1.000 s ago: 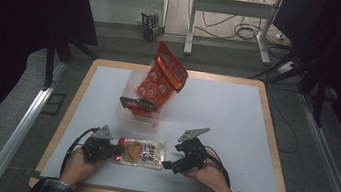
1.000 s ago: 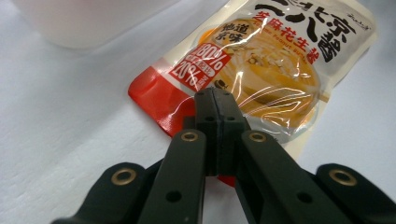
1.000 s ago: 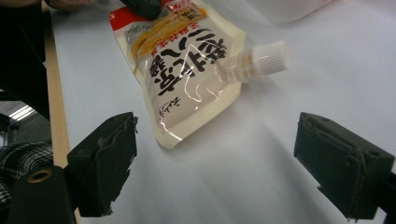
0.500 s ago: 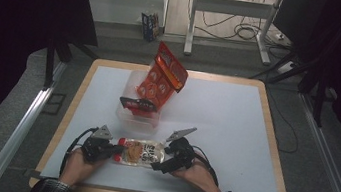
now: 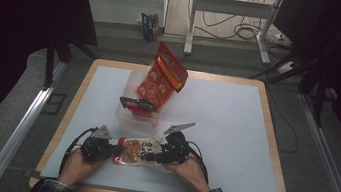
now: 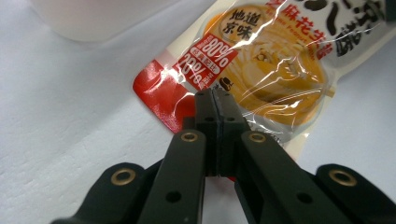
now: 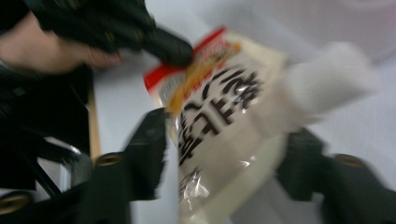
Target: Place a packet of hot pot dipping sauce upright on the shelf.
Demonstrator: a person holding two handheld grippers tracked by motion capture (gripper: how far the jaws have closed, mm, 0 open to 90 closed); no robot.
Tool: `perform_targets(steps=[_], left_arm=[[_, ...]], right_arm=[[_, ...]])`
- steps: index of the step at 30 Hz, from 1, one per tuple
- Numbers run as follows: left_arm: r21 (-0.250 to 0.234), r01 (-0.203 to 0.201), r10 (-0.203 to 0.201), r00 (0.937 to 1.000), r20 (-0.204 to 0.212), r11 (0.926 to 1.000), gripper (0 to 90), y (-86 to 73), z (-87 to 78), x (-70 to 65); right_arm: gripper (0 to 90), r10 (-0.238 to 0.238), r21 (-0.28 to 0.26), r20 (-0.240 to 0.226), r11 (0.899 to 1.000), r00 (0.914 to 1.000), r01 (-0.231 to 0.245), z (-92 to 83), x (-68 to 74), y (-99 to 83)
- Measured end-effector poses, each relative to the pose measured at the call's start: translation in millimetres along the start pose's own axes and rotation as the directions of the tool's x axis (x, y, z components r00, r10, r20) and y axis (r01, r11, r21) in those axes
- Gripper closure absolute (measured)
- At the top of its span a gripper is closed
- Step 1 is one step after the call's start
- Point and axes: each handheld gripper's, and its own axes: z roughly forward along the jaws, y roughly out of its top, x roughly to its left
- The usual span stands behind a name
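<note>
High view: noodle packet (image 5: 138, 151) flat on desk (image 5: 233, 135) at near edge | left hand-held gripper (image 5: 111, 149): pinching packet's red corner | right hand-held gripper (image 5: 149, 157): jaws just closing, straddling packet's other end, contact unclear.

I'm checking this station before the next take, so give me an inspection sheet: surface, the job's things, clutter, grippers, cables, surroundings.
Surface: white mat on a wood-edged table.
Job's things: noodle packet lying flat near the front edge, between the two grippers; clear plastic bin behind it, with an orange snack bag standing in it.
Clutter: nothing seen.
Grippers: left gripper shut on the packet's red corner; right gripper has just been closing, its fingers on either side of the packet's other end, blurred, contact unclear.
Cables: one trails from each gripper; more on the floor behind the table.
Surroundings: dark curtains at both sides, metal frame legs behind.
</note>
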Motion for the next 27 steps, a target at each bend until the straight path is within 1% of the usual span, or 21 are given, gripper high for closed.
perform_targets(steps=[1, 2, 3, 4, 5, 6, 7, 8, 9, 10, 12, 13, 14, 15, 17, 18, 19, 20, 21, 23, 27], left_arm=[[0.000, 0.000, 0.000, 1.0000, 0.000, 1.0000, 90.0, 0.0, 0.0, 0.0], [0.000, -0.003, 0.003, 1.0000, 0.001, 1.0000, 90.0, 0.0, -0.3, 0.0], [0.005, -0.013, 0.013, 0.9999, -0.004, 0.9999, 89.9, 0.0, -1.4, -1.1], [0.005, -0.013, 0.013, 0.9999, -0.004, 0.9999, 89.9, 0.0, -1.4, -1.1], [0.006, -0.016, 0.016, 0.9998, -0.008, 0.9999, 89.7, 0.1, -2.1, -2.0], [0.007, -0.025, 0.025, 0.9996, -0.011, 0.9997, 89.7, 0.3, -3.0, -2.7], [0.006, -0.027, 0.027, 0.9996, -0.010, 0.9996, 87.7, 0.4, -4.0, -3.6], [0.008, -0.036, 0.036, 0.9993, -0.011, 0.9993, 81.5, 0.2, -6.2, -5.5], [0.008, -0.036, 0.036, 0.9993, -0.011, 0.9993, 80.3, 0.2, -6.2, -5.5], [0.005, -0.040, 0.040, 0.9991, -0.012, 0.9992, 80.3, 0.1, -7.3, -6.8], [-0.006, -0.050, 0.050, 0.9987, -0.008, 0.9987, 75.4, 0.3, -10.0, -8.8], [-0.017, -0.050, 0.050, 0.9988, -0.004, 0.9986, 70.4, 0.3, -11.3, -10.1], [-0.037, -0.054, 0.053, 0.9986, -0.007, 0.9979, 68.1, 0.3, -14.4, -12.7], [-0.037, -0.054, 0.053, 0.9986, -0.007, 0.9979, 65.6, 0.3, -14.4, -12.7], [-0.067, -0.054, 0.053, 0.9985, -0.008, 0.9963, 60.1, 0.4, -18.0, -14.3], [-0.085, -0.050, 0.050, 0.9987, -0.010, 0.9951, 57.9, 0.4, -19.8, -15.0], [-0.100, -0.047, 0.046, 0.9988, -0.014, 0.9939, 57.9, 0.2, -21.3, -15.4], [-0.117, -0.045, 0.043, 0.9989, -0.021, 0.9921, 54.3, -0.1, -24.1, -15.2], [-0.117, -0.045, 0.043, 0.9989, -0.021, 0.9921, 53.0, -0.1, -24.1, -15.2], [-0.130, -0.039, 0.036, 0.9990, -0.025, 0.9907, 51.0, -0.6, -26.0, -14.3], [-0.136, -0.034, 0.031, 0.9992, -0.026, 0.9901, 47.7, -0.7, -26.4, -14.2]], right_arm=[[45.4, 0.000, 0.000, 0.000, 1.000, 1.0000, 0.000, 0.0, 0.0, 0.0], [52.4, 0.001, -0.022, -0.011, 1.000, 0.9999, -0.001, -1.4, -0.7, 1.6], [65.8, 0.002, -0.045, -0.023, 0.999, 0.9997, -0.003, -3.5, -1.1, 4.9], [65.8, 0.002, -0.045, -0.023, 0.999, 0.9997, -0.003, -3.5, -1.1, 4.9], [74.1, -0.005, -0.065, -0.033, 0.998, 0.9995, 0.002, -4.9, -0.6, 7.0], [74.1, -0.005, -0.065, -0.033, 0.998, 0.9995, 0.002, -4.9, -0.6, 7.0], [77.4, -0.008, -0.068, -0.032, 0.998, 0.9995, 0.005, -5.1, 0.5, 8.0], [79.2, -0.027, -0.056, -0.014, 0.998, 0.9996, 0.026, -5.4, 4.3, 10.5], [79.2, -0.027, -0.056, -0.014, 0.998, 0.9996, 0.026, -5.4, 4.3, 10.5], [79.3, -0.039, -0.051, -0.010, 0.998, 0.9992, 0.038, -5.9, 6.0, 11.9], [79.5, -0.049, -0.050, -0.013, 0.998, 0.9987, 0.048, -8.2, 9.3, 14.8], [79.5, -0.063, -0.052, -0.018, 0.997, 0.9979, 0.062, -11.2, 12.6, 17.8], [79.5, -0.070, -0.052, -0.019, 0.996, 0.9974, 0.069, -13.2, 14.4, 19.2], [79.5, -0.070, -0.052, -0.019, 0.996, 0.9974, 0.069, -13.2, 14.4, 19.2], [79.6, -0.086, -0.063, -0.029, 0.994, 0.9958, 0.084, -20.3, 18.2, 23.2], [79.6, -0.085, -0.062, -0.025, 0.995, 0.9961, 0.083, -23.4, 19.7, 24.6], [79.6, -0.085, -0.062, -0.025, 0.995, 0.9961, 0.083, -23.4, 19.7, 24.6], [79.7, -0.094, -0.069, -0.025, 0.993, 0.9952, 0.092, -29.2, 21.7, 26.9], [79.7, -0.094, -0.069, -0.025, 0.993, 0.9952, 0.092, -29.2, 21.7, 26.9], [79.8, -0.113, -0.077, -0.023, 0.991, 0.9934, 0.111, -37.9, 23.9, 29.5], [79.9, -0.127, -0.084, -0.017, 0.989, 0.9918, 0.125, -46.5, 26.1, 32.3]])
